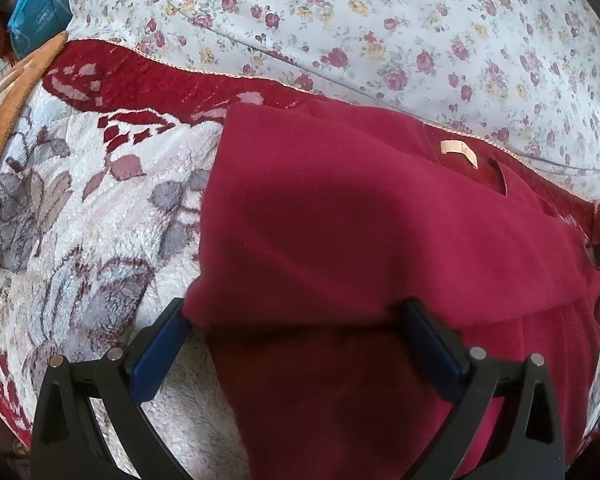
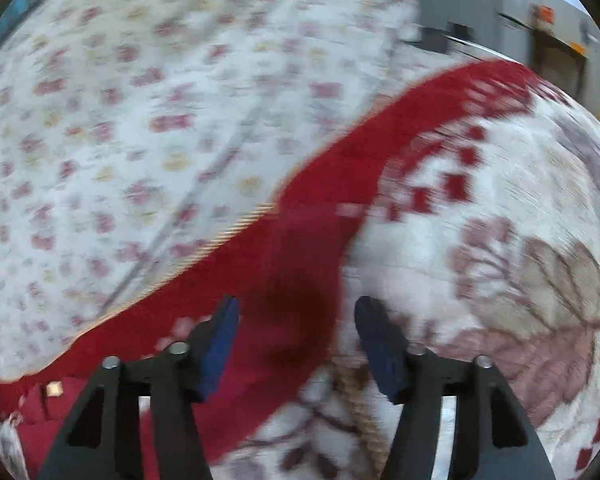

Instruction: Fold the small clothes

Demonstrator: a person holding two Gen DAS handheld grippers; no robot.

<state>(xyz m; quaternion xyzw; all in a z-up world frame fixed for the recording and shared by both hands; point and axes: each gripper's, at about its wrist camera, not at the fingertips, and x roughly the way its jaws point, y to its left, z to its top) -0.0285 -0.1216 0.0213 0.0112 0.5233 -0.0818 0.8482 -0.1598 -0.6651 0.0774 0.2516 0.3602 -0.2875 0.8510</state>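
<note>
Beside the label (image 1: pixel 460 153), our left gripper (image 1: pixel 296 320) and right gripper (image 2: pixel 296 312) stand apart, so the red garment (image 1: pixel 360 240) may unfold.

- A plush blanket (image 1: pixel 80 240), white with grey and mauve leaves and a deep red border, covers the bed.
- A floral sheet (image 1: pixel 380 20) with small red and yellow roses lies beyond the blanket's stitched edge.
- A blue packet (image 1: pixel 40 12) sits at the far left corner.
- Grey furniture (image 2: pixel 500 12) stands blurred at the upper right.
</note>
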